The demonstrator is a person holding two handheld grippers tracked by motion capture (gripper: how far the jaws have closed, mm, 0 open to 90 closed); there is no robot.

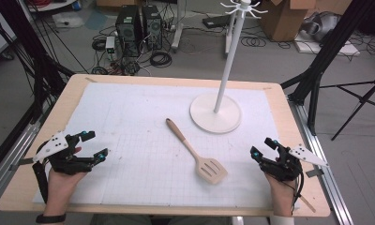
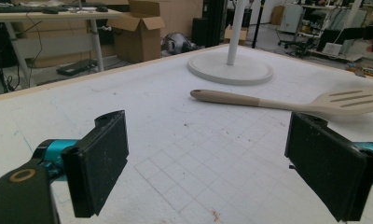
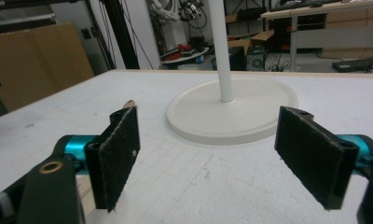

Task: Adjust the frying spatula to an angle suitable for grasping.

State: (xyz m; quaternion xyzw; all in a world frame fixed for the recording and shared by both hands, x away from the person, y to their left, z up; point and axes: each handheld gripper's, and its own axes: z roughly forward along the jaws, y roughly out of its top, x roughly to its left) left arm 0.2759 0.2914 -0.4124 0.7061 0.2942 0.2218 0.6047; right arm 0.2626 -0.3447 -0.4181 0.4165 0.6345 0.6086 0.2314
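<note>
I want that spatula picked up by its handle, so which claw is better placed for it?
Probably left: the open left claw faces the spatula handle across bare mat; the right claw sits beside its blade.

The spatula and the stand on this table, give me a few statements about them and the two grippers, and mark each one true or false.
1. The spatula lies flat on the white mat, held by neither gripper. True.
2. The spatula hangs from a hook on the stand. False: it lies on the mat, in front of the stand's round base.
3. The left gripper is open. True.
4. The right gripper is shut on the spatula's handle. False: its jaws are apart with nothing between them.
5. The stand is upright. True.
</note>
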